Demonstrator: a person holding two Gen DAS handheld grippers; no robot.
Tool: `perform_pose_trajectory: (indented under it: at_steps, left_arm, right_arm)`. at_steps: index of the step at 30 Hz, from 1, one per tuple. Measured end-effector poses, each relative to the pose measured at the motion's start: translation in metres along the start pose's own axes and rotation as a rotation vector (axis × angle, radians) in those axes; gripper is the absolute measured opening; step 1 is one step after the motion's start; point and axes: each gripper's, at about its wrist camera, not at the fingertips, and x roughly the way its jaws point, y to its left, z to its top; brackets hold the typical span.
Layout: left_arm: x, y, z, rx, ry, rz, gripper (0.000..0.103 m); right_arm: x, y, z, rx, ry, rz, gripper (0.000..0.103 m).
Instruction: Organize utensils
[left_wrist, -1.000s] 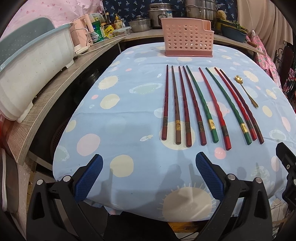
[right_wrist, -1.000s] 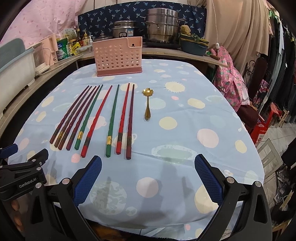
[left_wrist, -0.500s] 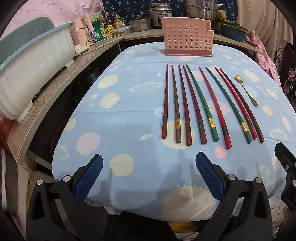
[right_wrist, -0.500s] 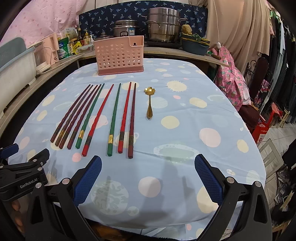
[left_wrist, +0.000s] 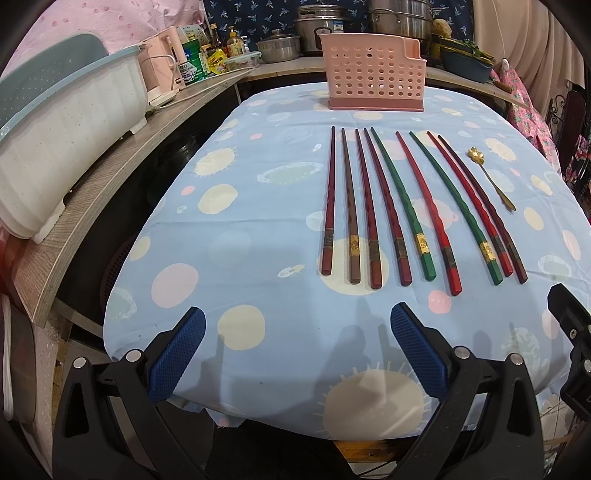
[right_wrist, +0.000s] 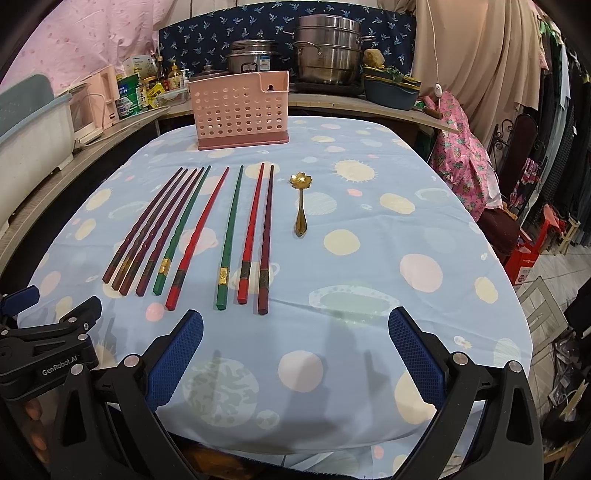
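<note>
Chopsticks (left_wrist: 406, 206), nine of them, lie in a row on the tablecloth (left_wrist: 240, 240) with a gold spoon (right_wrist: 302, 206) just beside them. None sits in the pink holder (right_wrist: 240, 110) visibly, so sorting looks unstarted. Both the left gripper (left_wrist: 295, 350) and right gripper (right_wrist: 295, 354) hover wide apart, empty.

**Both views ease toward the table**

Since a second ago the row of red, green and dark lacquered chopsticks (right_wrist: 192, 232) and the gold flower-bowled spoon (right_wrist: 301, 206) sit slightly lower in both wrist views; the pink perforated plastic basket (left_wrist: 373, 72) likewise.
</note>
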Motion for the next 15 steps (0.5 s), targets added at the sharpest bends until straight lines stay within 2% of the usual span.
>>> perform_pose_trajectory:
  at_steps: [15]
  left_arm:
    - [0.008, 0.010, 0.005, -0.039, 0.006, -0.023, 0.096]
  right_arm:
    - [0.004, 0.001, 0.000, 0.010, 0.000, 0.001, 0.096]
